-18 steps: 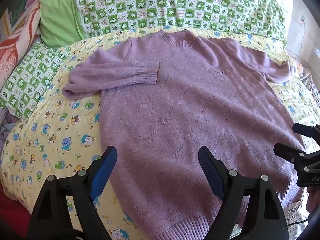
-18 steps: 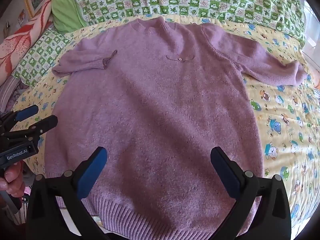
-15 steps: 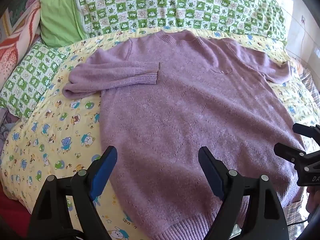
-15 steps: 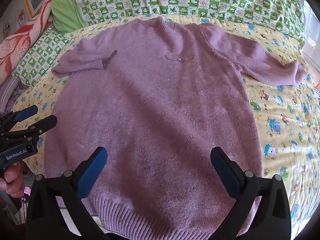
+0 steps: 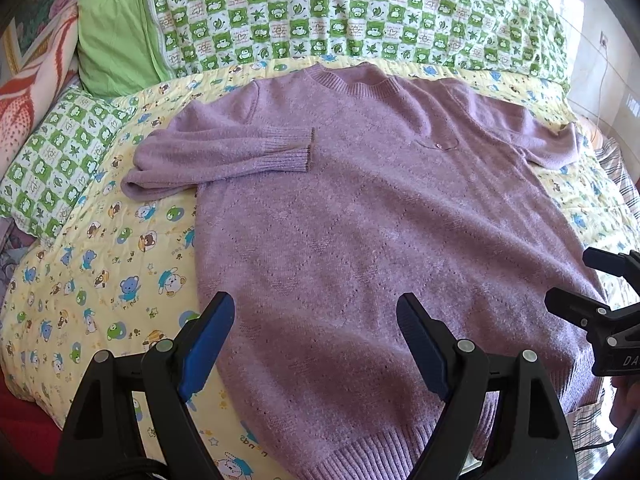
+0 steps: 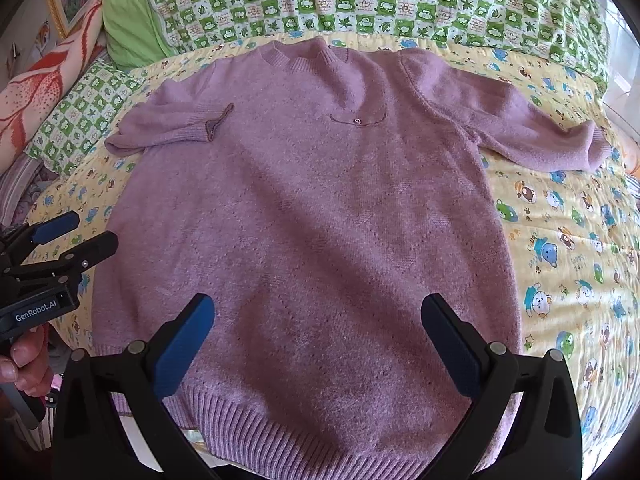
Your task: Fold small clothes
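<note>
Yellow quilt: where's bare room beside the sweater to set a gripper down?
Widest free patch of the yellow quilt lies right of the sweater, below its spread sleeve. A second patch lies left, below the folded-in sleeve. The top is crowded by the checkered blanket and pillow.

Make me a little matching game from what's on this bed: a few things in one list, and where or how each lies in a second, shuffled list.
Things:
1. purple sweater
2. left sleeve
3. right sleeve
4. green checked quilt

States:
A. bunched along the far edge of the bed
B. folded in, cuff resting on the chest
C. stretched out sideways on the yellow sheet
D. spread flat, front up, hem nearest the grippers

Pairs: 1-D, 2-B, 3-C, 4-A
</note>
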